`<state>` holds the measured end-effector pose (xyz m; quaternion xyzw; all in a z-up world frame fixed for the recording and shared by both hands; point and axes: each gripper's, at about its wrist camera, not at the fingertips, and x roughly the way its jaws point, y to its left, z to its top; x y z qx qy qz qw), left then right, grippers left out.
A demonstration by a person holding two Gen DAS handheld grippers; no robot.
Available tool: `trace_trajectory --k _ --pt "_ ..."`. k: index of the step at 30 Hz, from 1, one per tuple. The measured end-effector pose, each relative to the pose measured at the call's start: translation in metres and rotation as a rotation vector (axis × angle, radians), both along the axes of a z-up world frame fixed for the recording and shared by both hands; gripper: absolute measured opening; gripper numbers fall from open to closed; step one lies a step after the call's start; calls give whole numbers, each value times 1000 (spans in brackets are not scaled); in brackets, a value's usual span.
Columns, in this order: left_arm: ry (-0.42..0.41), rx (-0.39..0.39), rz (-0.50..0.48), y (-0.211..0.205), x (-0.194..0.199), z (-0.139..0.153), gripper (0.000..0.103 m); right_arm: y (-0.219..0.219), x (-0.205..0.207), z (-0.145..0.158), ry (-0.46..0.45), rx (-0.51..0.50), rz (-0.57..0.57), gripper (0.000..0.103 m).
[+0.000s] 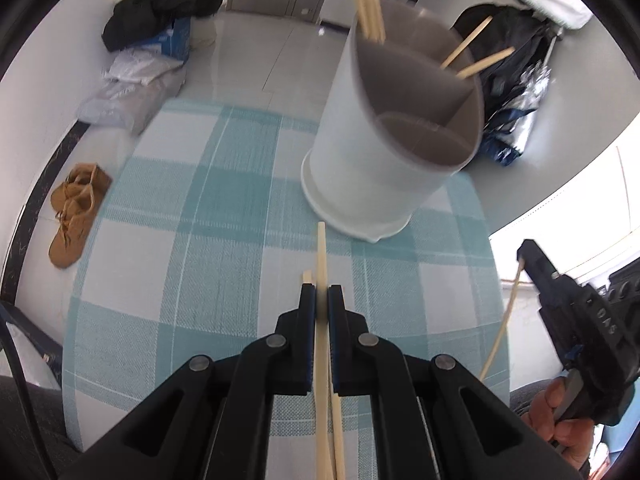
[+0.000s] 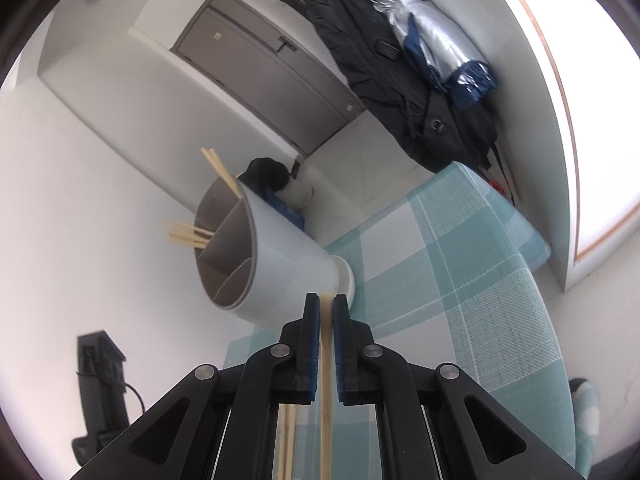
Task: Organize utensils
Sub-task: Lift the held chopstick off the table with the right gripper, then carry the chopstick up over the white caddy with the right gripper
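The left gripper (image 1: 321, 289), black with blue pads, is clamping a pale wooden chopstick (image 1: 321, 248) between its nearly closed jaws, the stick's tip reaching out toward the base of the tall white plastic utensil holder (image 1: 360, 168). A second pale stick (image 1: 307, 276) is showing just left of those jaws and running under the gripper; whether it is also gripped I cannot tell. The holder, grey inside and split into compartments, is standing on the teal-and-white checked tablecloth (image 1: 180, 220) toward the table's far edge, with several wooden chopsticks (image 1: 370, 4) already leaning out of its far compartments. The right gripper (image 2: 327, 298) is pinching another pale wooden chopstick (image 2: 326, 360) between jaws that are all but closed, its tip barely passing the fingertips, near the holder's base. In the left wrist view, that gripper is sitting off the table's right edge, held by a hand (image 1: 560, 420). A pair of tan suede shoes (image 1: 76, 212) is lying on the floor beyond the table's left edge.
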<state>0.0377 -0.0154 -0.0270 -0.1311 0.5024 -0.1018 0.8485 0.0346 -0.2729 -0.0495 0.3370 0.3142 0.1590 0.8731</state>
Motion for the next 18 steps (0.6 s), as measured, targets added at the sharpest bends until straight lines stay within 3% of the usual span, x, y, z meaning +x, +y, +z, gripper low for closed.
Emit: trace_trajectory --k 8,18 --pt "-236 -75 -21 12 -17 36 2 30 -22 30 -171 -108 71 6" --pt "-358 -167 8 26 -21 67 2 60 -40 71 -322 -226 93 6"
